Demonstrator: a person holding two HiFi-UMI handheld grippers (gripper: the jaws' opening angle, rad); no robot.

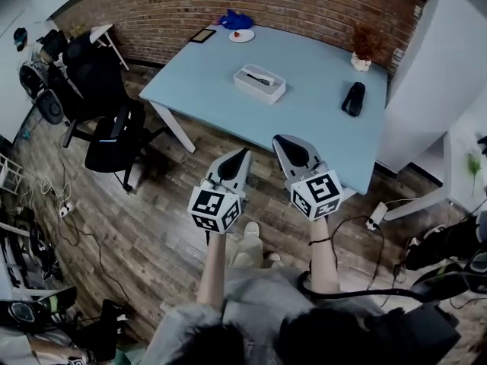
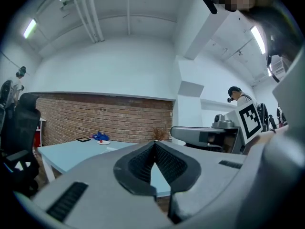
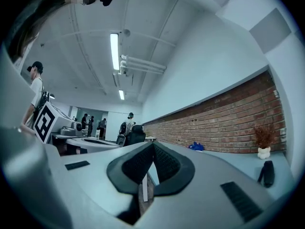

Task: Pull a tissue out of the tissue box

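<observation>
Sitting near the middle of the light blue table (image 1: 319,120), the tissue box (image 1: 259,83) is well apart from the left gripper (image 1: 245,152) and right gripper (image 1: 278,138). Both grippers' jaws are clenched together, grasping nothing.

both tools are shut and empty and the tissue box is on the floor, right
No, the tissue box is on the table, not the floor; the head view shows it. The left tool and right tool are indeed shut and empty.

tissue box (image 1: 259,84) | white, low, rectangular, dark slot on top | lying flat, skewed | middle of light-blue table (image 1: 319,124)
</observation>
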